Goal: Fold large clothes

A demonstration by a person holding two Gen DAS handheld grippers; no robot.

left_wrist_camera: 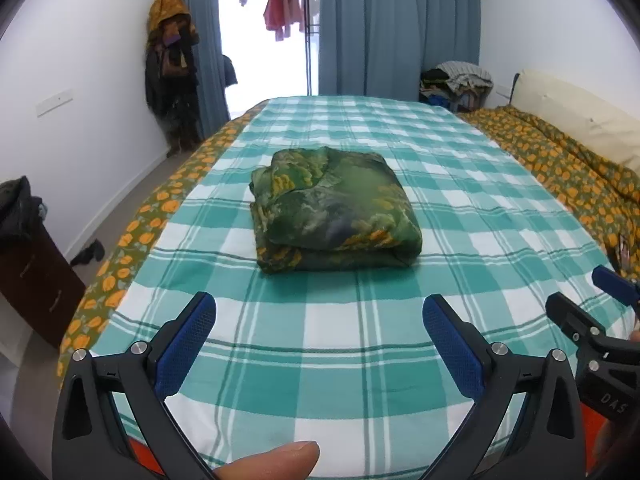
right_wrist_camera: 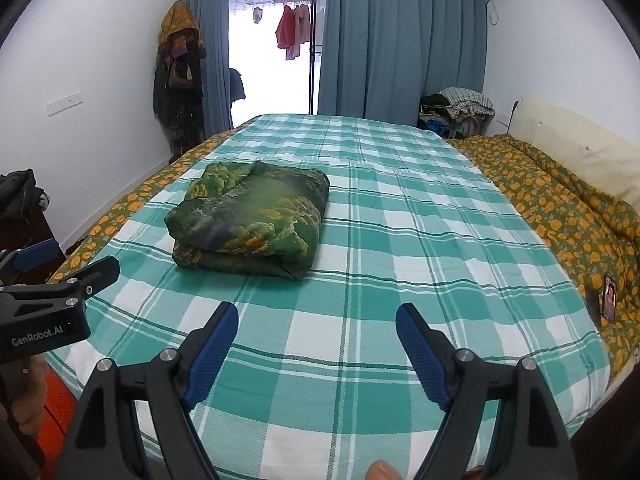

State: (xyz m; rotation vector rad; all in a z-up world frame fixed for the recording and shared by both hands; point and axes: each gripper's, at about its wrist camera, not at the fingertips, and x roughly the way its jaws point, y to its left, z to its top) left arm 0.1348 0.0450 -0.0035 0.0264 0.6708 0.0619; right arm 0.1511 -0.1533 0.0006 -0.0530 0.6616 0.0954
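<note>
Bedroom, checked bedspread (left_wrist_camera: 360,360), both tools clear of a folded garment.

Spread wide and gripping nothing, the left gripper (left_wrist_camera: 319,344) hangs over the near edge of the bed, its blue pads (left_wrist_camera: 188,340) bare; the right gripper (right_wrist_camera: 317,350) beside it is equally wide and empty. Beyond them, well apart from both, the green floral garment (left_wrist_camera: 336,208) lies as a compact stacked bundle near the middle of the spread, slightly left of centre in the right wrist view. It looks close to finished, so the step in hand is probably a check or a last tidy: approach low from the near fold, pinch only loose corners, and press flat rather than lift, since the slippery-looking layers could slide open. Farther off are blue curtains (right_wrist_camera: 400,40) and an orange floral quilt (right_wrist_camera: 560,208) at right.
</note>
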